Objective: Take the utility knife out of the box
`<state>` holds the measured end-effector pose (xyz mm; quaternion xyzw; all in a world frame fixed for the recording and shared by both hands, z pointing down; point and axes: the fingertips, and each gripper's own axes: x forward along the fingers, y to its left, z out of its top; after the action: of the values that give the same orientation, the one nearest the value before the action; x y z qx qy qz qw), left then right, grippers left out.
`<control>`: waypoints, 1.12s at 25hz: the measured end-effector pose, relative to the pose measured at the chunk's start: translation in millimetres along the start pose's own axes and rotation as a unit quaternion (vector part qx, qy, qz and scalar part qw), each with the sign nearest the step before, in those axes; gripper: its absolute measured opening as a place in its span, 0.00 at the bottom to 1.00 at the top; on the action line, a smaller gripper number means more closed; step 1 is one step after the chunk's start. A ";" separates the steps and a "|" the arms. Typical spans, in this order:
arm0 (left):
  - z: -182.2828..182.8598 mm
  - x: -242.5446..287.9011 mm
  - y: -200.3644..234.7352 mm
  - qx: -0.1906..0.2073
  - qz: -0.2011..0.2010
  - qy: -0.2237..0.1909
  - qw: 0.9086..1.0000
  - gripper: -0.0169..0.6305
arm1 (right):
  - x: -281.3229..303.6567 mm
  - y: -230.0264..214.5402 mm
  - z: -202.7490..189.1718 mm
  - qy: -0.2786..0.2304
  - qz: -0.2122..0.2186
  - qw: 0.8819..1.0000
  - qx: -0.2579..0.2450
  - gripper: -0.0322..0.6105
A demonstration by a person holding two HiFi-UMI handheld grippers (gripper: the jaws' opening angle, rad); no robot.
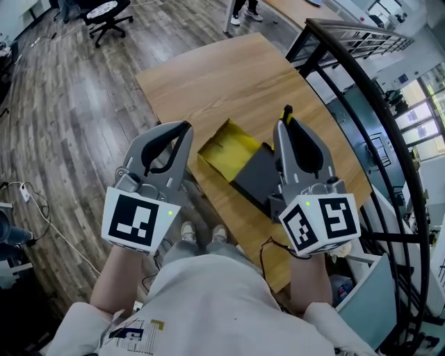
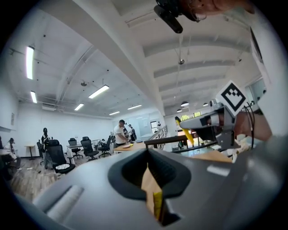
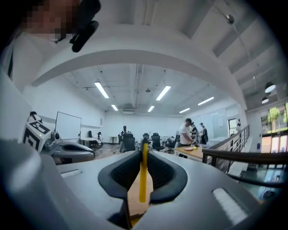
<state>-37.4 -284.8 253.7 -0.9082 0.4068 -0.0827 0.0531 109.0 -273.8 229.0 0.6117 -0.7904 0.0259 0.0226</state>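
My right gripper [image 1: 284, 124] is shut on a slim yellow utility knife [image 1: 286, 111], whose tip pokes out past the fingertips. In the right gripper view the knife [image 3: 143, 176] stands on edge between the pads, held high in the air. Below both grippers, an open box [image 1: 226, 154] with a yellow inside and a dark grey lid [image 1: 259, 174] lies on the wooden table [image 1: 222, 76]. My left gripper [image 1: 185, 127] hovers left of the box, jaws together with nothing between them. The left gripper view shows the right gripper [image 2: 211, 120] with the knife [image 2: 186, 134].
A black railing [image 1: 375, 97] curves along the table's right side. An office chair [image 1: 108, 17] stands on the wood floor at the back left, and a cable [image 1: 28, 195] lies on the floor at the left. People [image 3: 185, 134] stand at distant desks.
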 end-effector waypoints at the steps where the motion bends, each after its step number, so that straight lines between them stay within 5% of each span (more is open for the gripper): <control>1: 4.9 -3.6 -1.1 0.000 0.001 -0.004 1.000 0.03 | -7.3 -0.2 7.8 -0.012 -0.010 1.000 -0.016 0.13; 8: 30.6 -27.9 -22.5 0.005 -0.012 -0.027 1.000 0.03 | -41.0 1.6 23.1 -0.032 -0.012 0.999 -0.028 0.13; 28: -7.2 -29.1 -53.0 -0.027 -0.035 0.024 0.999 0.03 | -74.8 4.6 -10.0 -0.023 -0.029 0.998 -0.054 0.13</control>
<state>-19.1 -228.1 266.3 -0.9208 0.3779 -0.0955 0.0160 123.3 -199.8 233.9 0.6326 -0.7729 -0.0313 0.0381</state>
